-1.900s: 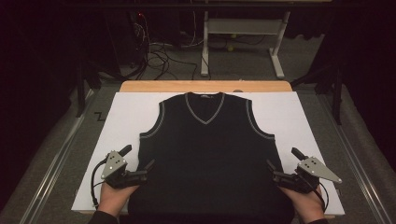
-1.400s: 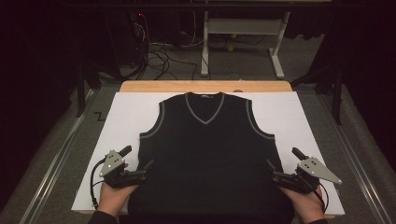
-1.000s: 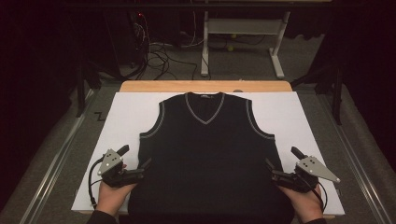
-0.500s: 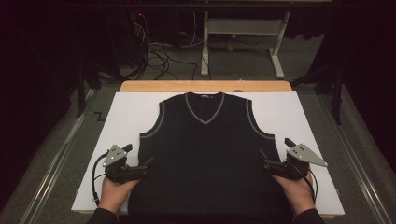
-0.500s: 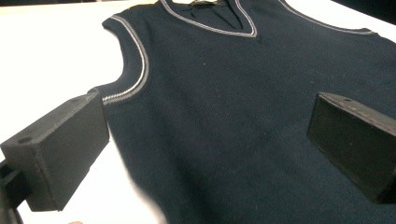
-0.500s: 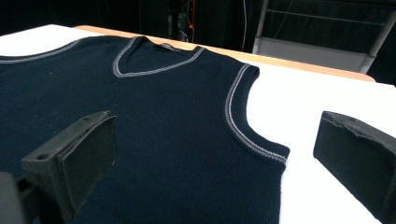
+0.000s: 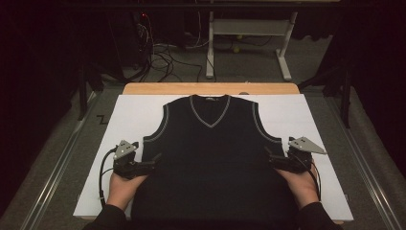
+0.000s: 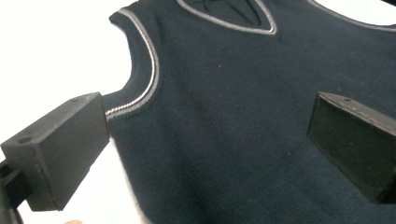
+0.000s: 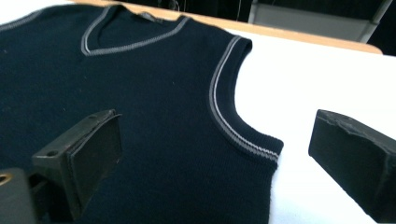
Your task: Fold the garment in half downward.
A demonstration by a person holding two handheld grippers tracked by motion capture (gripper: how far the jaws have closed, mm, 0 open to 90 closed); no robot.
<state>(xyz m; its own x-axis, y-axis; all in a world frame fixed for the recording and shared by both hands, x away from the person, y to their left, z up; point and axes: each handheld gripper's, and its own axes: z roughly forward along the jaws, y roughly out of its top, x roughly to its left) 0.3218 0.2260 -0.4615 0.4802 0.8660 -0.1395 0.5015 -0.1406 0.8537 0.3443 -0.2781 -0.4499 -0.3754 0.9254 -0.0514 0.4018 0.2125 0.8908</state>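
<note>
The room is dim, its edges lost in black — light falls mainly on a white sheet point(image 7: 134, 115) covering a wooden table point(image 7: 210, 88). Beyond it, on grey carpet point(image 7: 249, 72), stand a pale desk frame point(image 7: 249, 28) and tangled cables point(image 7: 160, 55).

No wording, brand or number can be read anywhere; the single sign is a black Z-shaped mark point(image 7: 102, 119) on the grey floor just beside the far left corner of the white sheet point(image 7: 129, 115), and the neck label of the vest point(image 7: 210, 158) is too small to read.
</note>
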